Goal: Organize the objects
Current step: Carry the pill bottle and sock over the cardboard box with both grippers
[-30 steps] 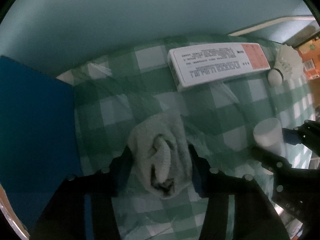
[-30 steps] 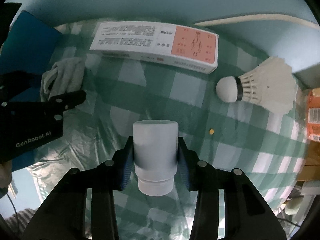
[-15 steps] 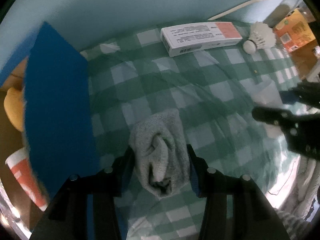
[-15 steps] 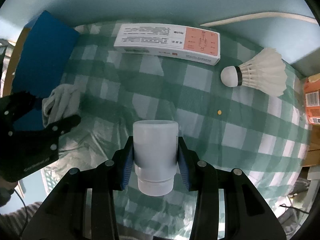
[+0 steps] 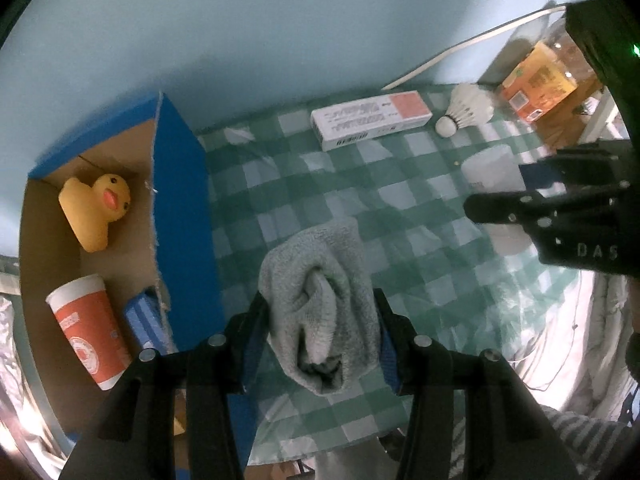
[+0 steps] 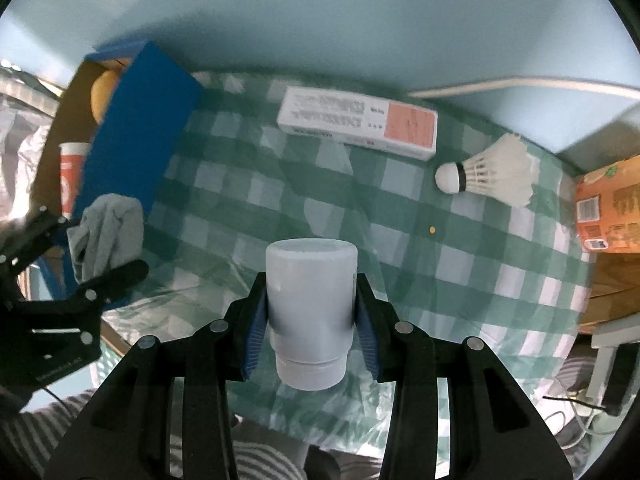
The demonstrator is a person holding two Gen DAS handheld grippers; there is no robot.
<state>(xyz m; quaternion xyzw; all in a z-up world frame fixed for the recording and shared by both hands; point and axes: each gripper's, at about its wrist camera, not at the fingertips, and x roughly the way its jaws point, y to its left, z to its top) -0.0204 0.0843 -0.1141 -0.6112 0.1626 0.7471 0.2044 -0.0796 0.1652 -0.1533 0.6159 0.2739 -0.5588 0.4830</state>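
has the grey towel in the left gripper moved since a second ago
Yes. The grey towel, clamped in the left gripper, has risen off the checked cloth toward the blue box.

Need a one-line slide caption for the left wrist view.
Left tongs grip a rolled grey towel above the checked tablecloth, beside a blue box holding a rubber duck.

A green and white checked cloth [image 6: 460, 264] covers the worktop. A pale blue wall [image 5: 280, 32] stands behind it.
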